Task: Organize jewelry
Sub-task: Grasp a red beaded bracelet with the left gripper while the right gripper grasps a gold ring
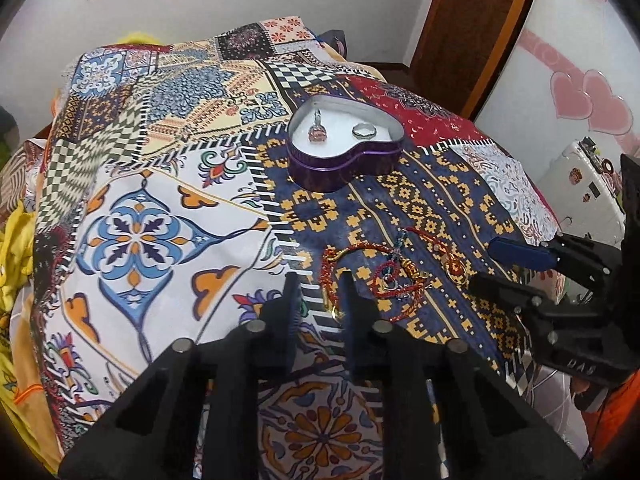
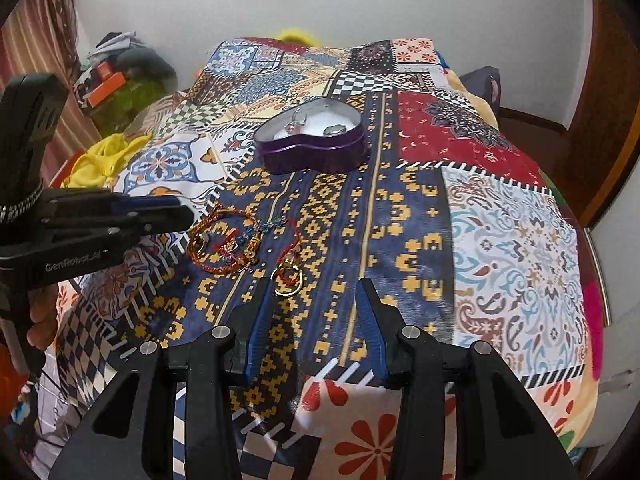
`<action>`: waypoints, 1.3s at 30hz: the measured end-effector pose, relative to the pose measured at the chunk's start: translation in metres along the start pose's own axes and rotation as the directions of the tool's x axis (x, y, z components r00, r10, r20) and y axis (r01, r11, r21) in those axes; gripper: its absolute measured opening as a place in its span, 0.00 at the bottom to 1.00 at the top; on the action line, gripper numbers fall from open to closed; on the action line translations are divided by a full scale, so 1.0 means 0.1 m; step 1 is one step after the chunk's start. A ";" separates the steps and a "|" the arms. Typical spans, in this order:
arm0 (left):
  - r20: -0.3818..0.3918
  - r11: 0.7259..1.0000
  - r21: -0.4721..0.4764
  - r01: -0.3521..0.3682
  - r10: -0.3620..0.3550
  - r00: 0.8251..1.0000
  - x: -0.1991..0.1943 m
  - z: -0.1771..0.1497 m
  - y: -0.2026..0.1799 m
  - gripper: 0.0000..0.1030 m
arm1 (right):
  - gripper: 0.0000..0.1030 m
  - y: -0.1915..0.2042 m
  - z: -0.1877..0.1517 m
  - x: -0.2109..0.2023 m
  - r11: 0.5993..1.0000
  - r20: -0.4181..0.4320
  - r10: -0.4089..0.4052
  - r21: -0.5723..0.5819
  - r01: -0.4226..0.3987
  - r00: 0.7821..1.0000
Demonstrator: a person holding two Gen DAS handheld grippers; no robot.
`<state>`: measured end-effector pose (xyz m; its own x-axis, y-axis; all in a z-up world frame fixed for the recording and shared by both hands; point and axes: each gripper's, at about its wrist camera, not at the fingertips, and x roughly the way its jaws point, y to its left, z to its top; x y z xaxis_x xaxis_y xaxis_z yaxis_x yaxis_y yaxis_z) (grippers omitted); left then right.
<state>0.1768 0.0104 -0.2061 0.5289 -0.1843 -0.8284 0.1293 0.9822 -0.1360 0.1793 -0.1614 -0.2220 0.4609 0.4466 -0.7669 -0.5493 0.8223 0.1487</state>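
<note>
A tangle of red and gold cord bracelets lies on the patterned cloth. My left gripper hangs low over its left end; the jaws stand narrow, one red-gold strand lies in the gap, and a little space shows on both sides. My right gripper is open, with a gold hoop charm just inside its left finger. Farther back sits an open purple heart-shaped tin, holding a pink-stone ring and a silver ring on white lining.
A patchwork cloth covers the whole surface and drops at its edges. Yellow fabric and clutter lie off the left side. A wooden door and a white panel with pink hearts stand to the right. A hand holds the left gripper.
</note>
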 end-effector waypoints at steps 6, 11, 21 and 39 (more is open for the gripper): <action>-0.023 1.000 -0.028 0.002 -0.003 1.000 0.15 0.02 0.04 0.14 | 0.37 0.08 0.00 0.03 0.999 0.003 0.026 -0.031 -0.026 1.000; -0.021 0.998 -0.063 0.027 -0.028 0.999 0.22 0.01 0.08 0.10 | 0.37 0.17 -0.02 0.09 0.997 0.011 0.009 -0.080 -0.008 1.000; -0.003 0.995 -0.074 0.061 -0.061 0.998 0.11 0.10 0.06 0.06 | 0.17 0.18 0.00 0.16 0.995 0.019 0.023 -0.095 -0.021 1.000; 0.198 0.999 -0.032 0.017 -0.010 0.980 -0.68 0.26 -0.01 0.06 | 0.17 0.08 0.13 -0.18 0.999 0.101 -0.021 -0.044 0.025 0.995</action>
<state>0.1626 0.0206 -0.1355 0.6829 -0.1977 -0.7033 0.1114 0.9796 -0.1672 0.1758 -0.1578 -0.1986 0.5402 0.4627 -0.7030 -0.5677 0.8170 0.1015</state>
